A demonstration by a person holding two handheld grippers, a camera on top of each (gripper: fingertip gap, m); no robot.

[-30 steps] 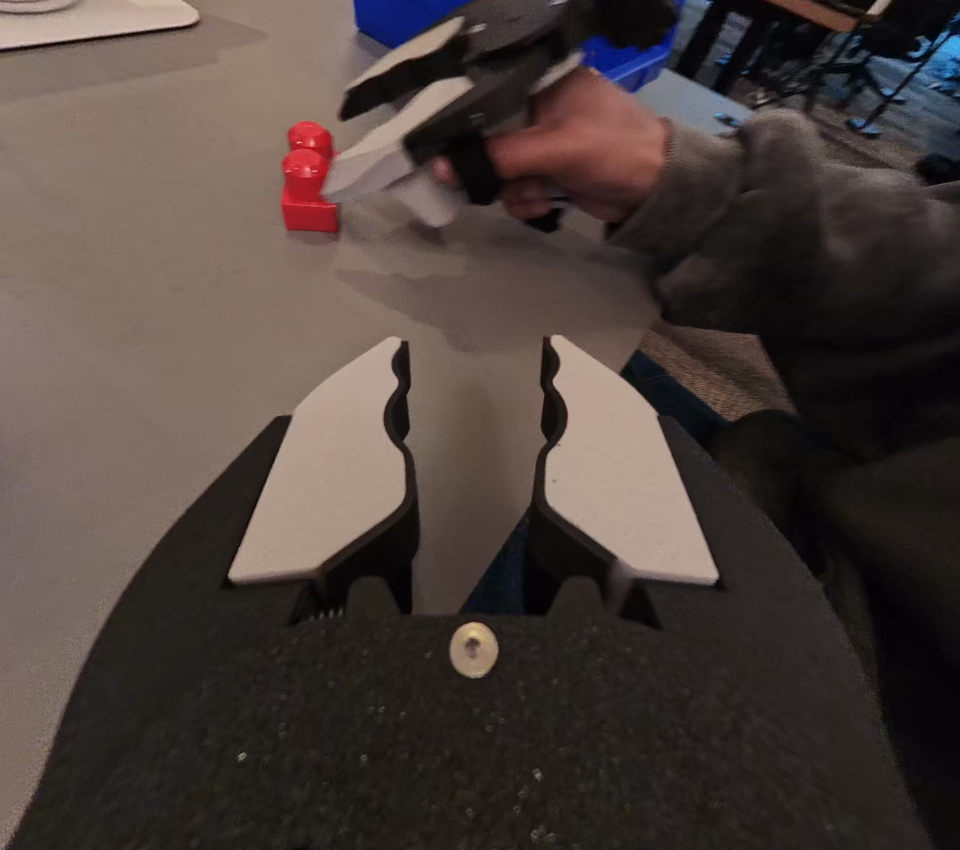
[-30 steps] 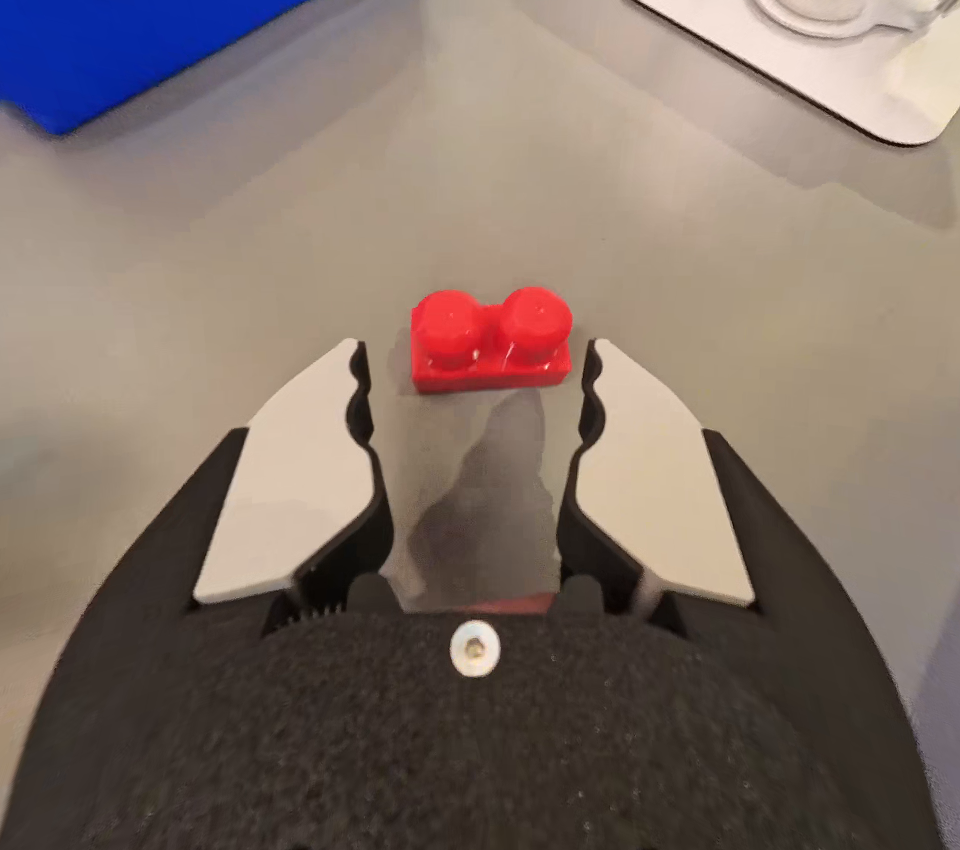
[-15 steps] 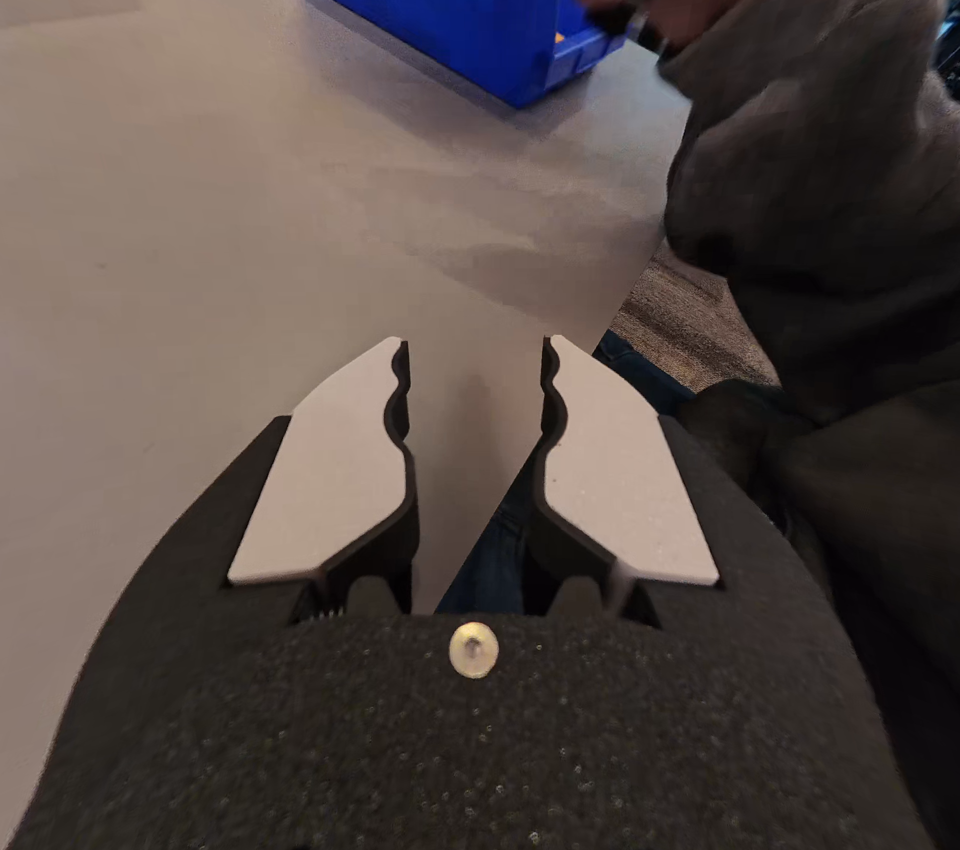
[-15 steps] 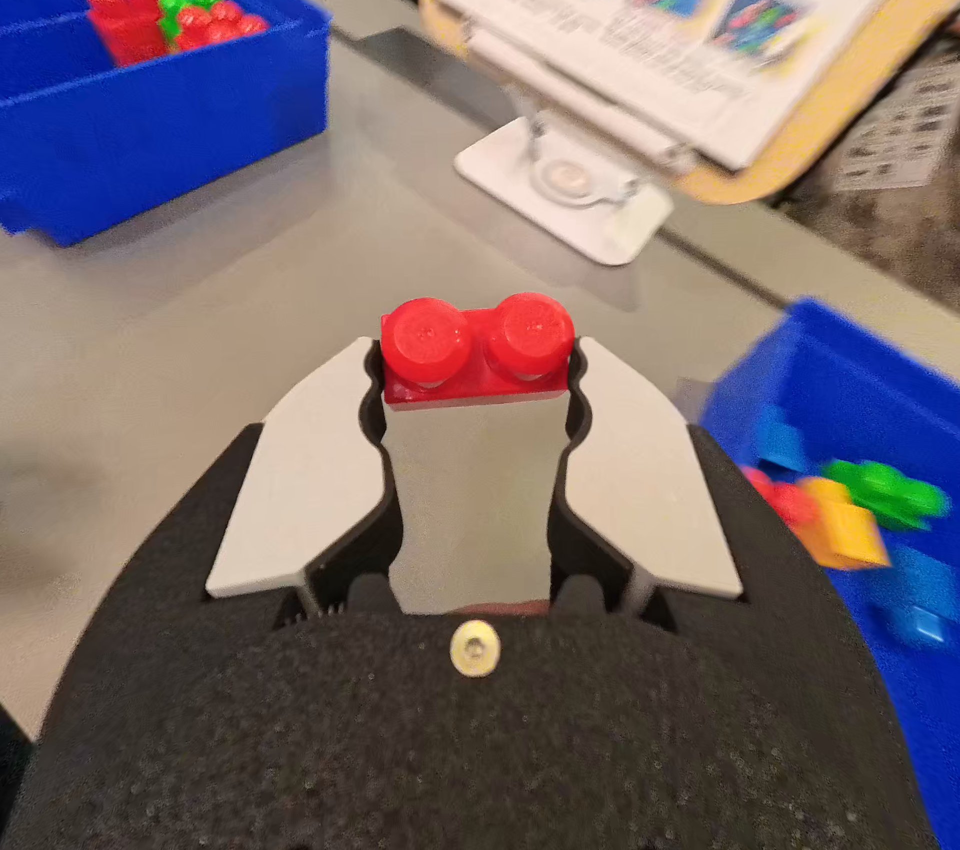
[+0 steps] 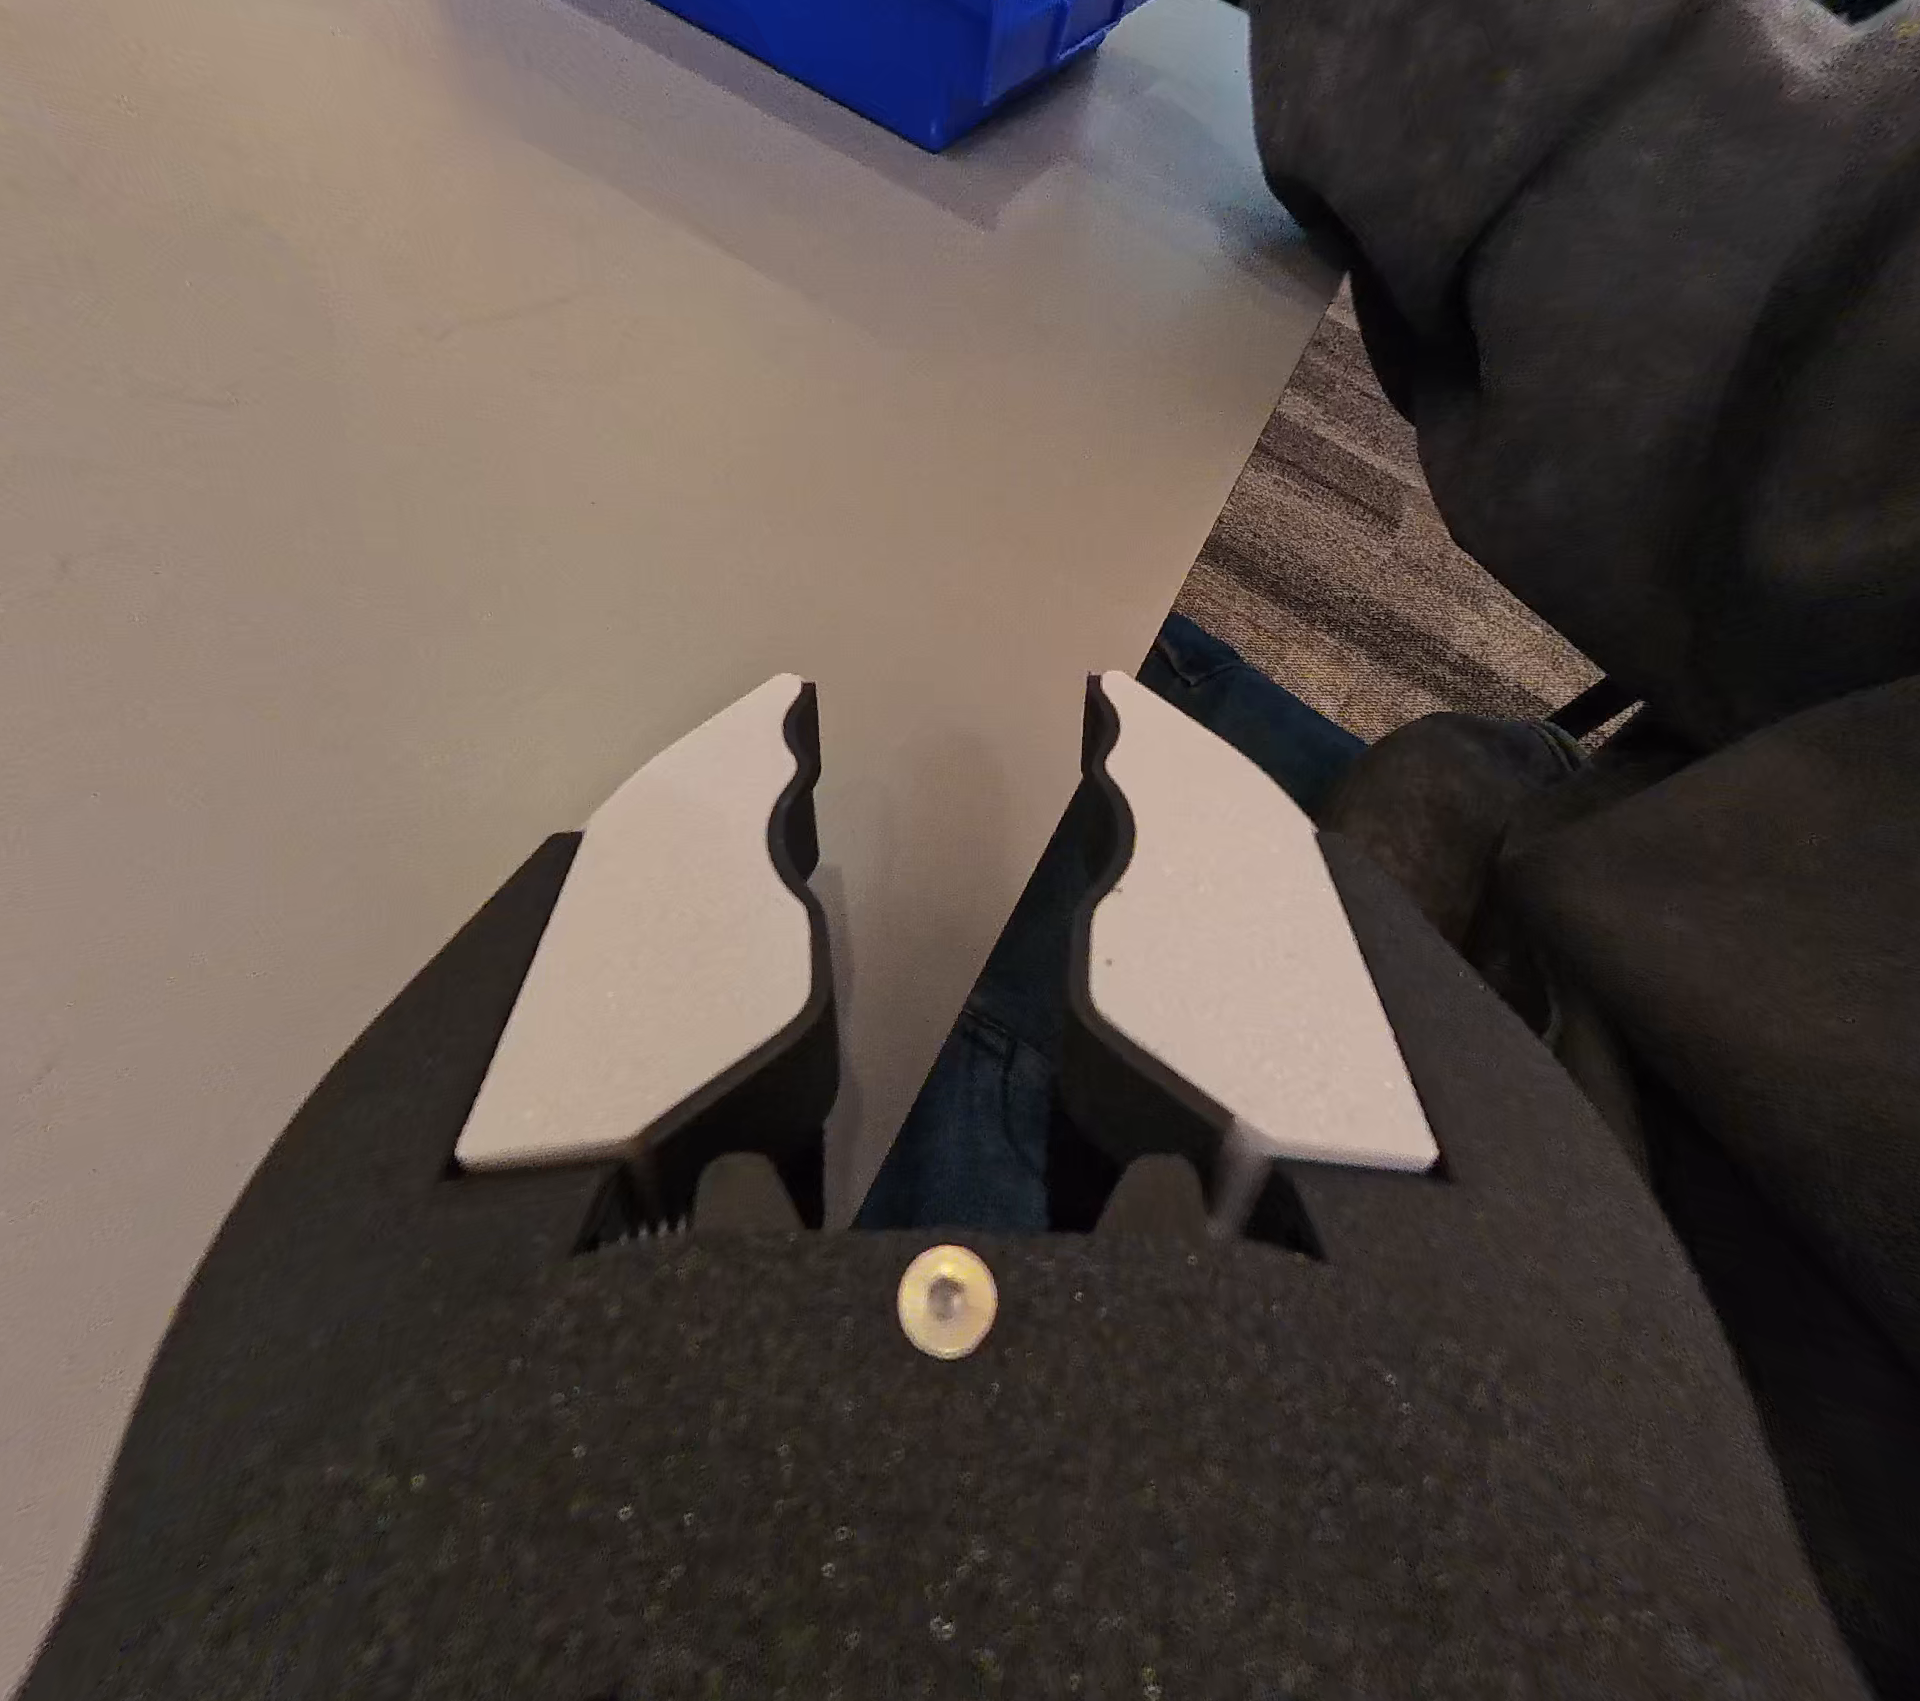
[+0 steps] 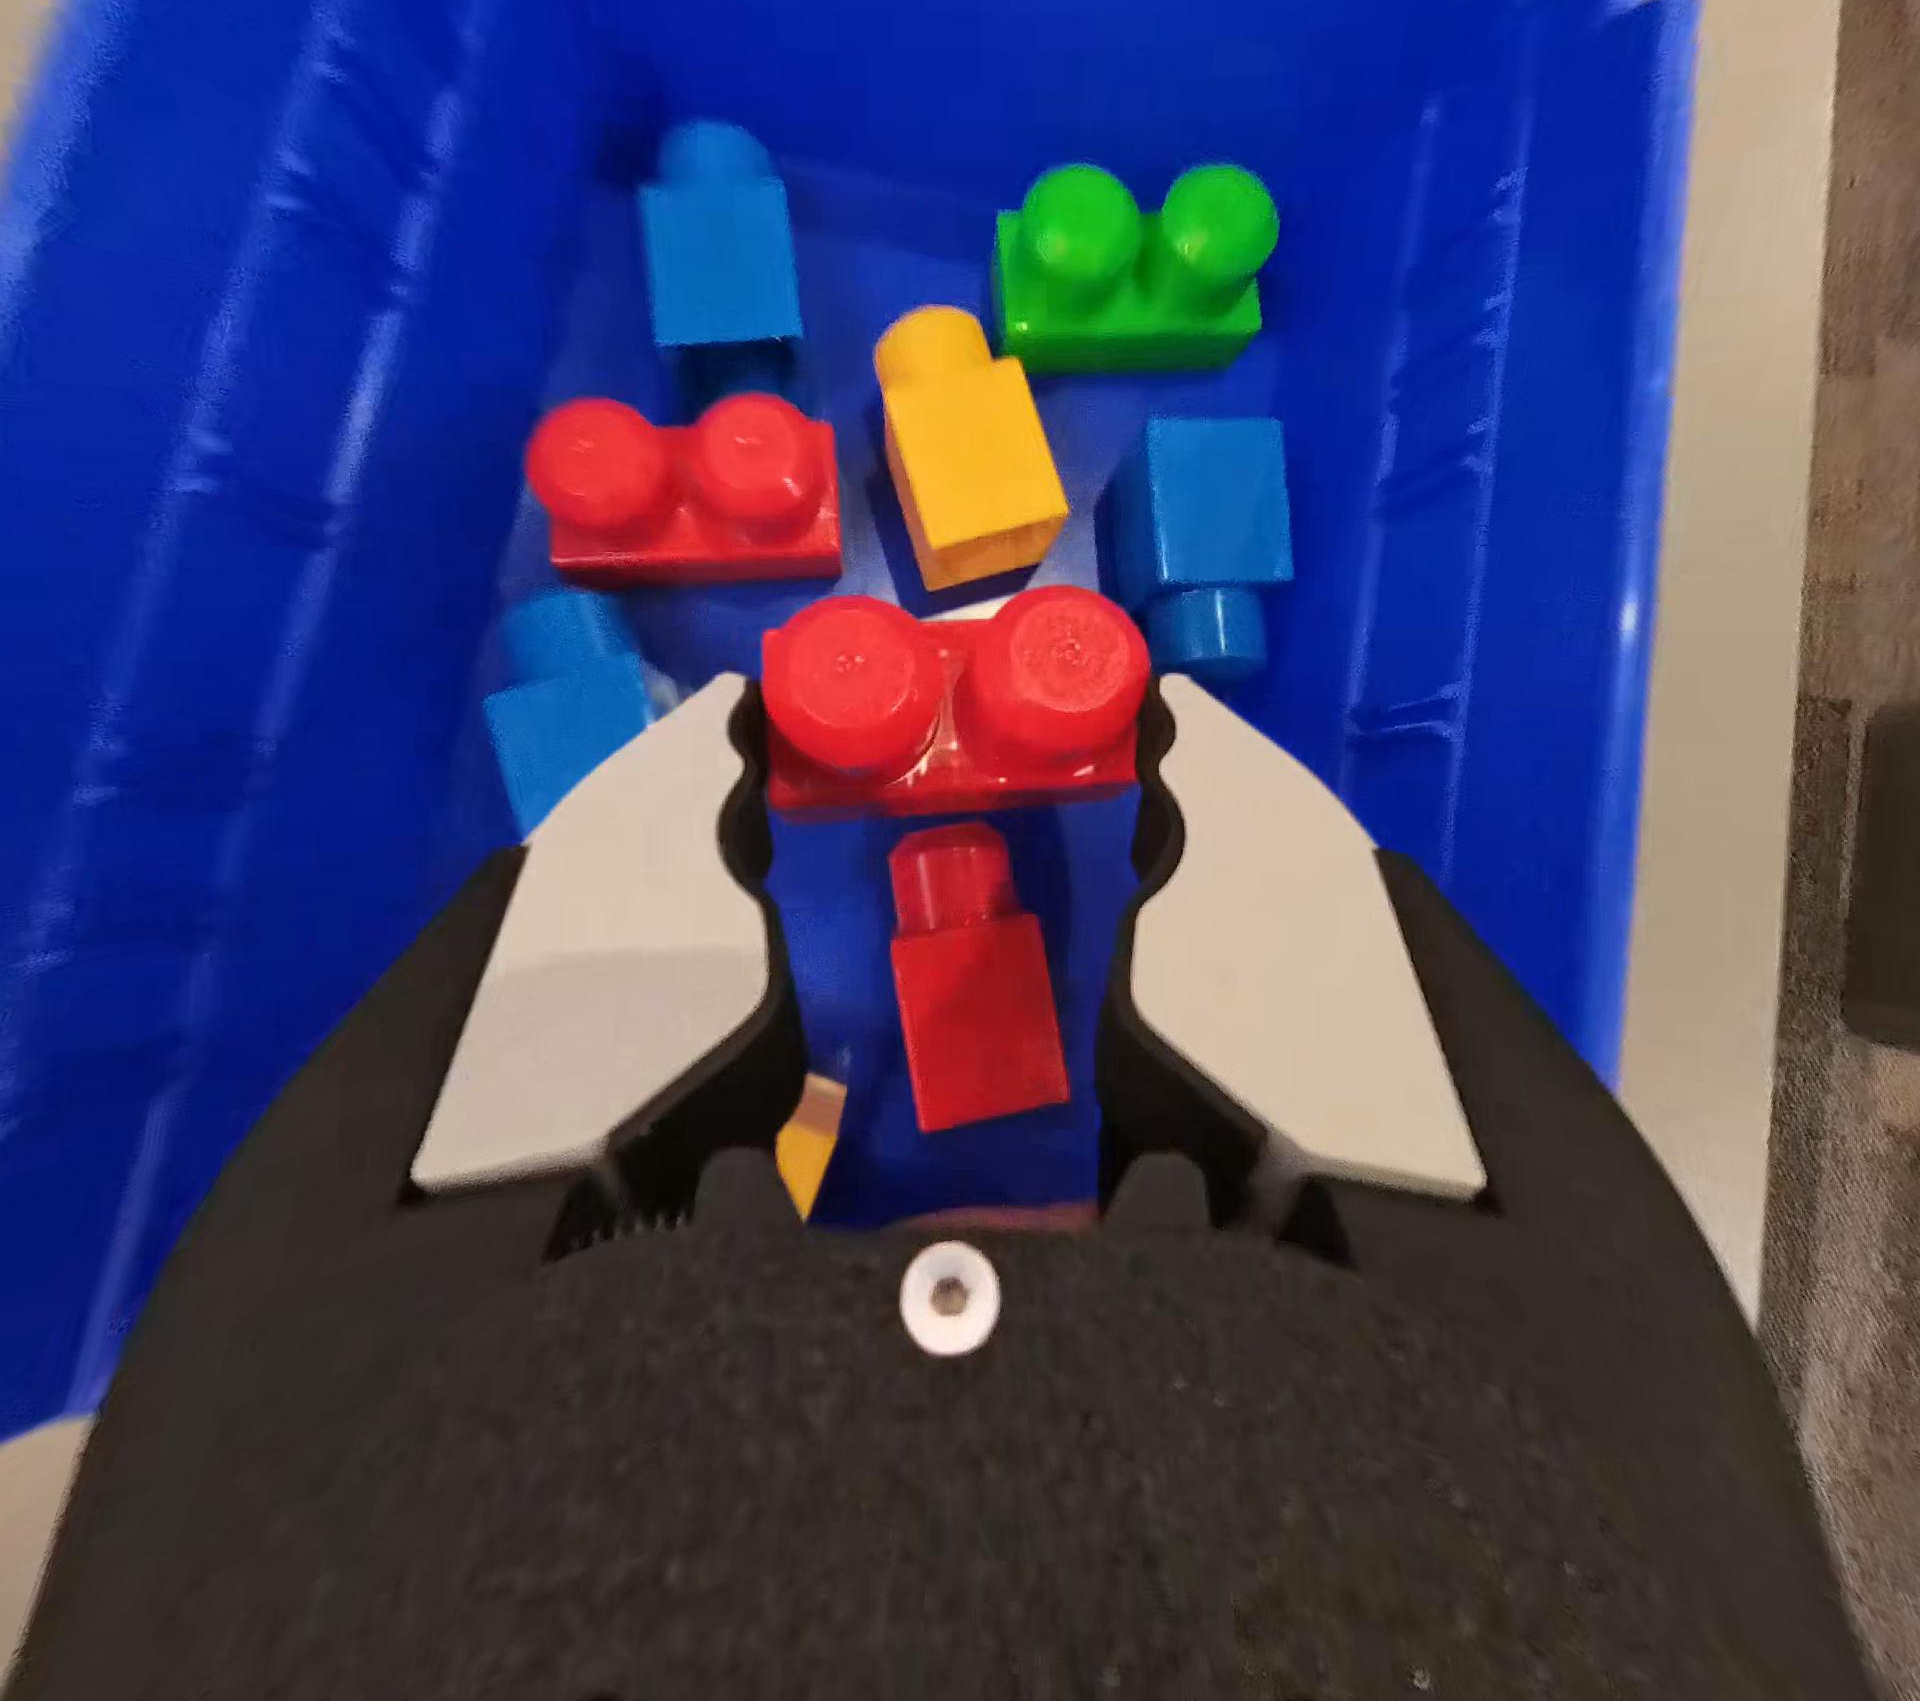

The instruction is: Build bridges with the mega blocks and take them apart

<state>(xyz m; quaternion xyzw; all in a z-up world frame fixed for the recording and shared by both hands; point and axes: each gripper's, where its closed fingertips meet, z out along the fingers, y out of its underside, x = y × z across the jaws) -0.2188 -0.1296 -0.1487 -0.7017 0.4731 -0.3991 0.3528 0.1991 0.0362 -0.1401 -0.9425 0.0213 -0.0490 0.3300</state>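
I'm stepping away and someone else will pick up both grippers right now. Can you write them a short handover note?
Right gripper: shut on a flat red two-stud block, held above the open blue bin.
Left gripper: open, holding nothing, over the bare grey table near its edge.
Blocks: red, green, yellow and blue ones lie loose in the bin.
Done: no bridge stands on the table in view; the pieces seen are in the bin.
Left: probably drop the red block into the bin.

A grey table [image 5: 436, 363] with a smooth matte top fills most of the left wrist view. Beside its edge lies a grey-brown striped carpet [image 5: 1340, 571]. The light is soft, with faint shadows on the table.
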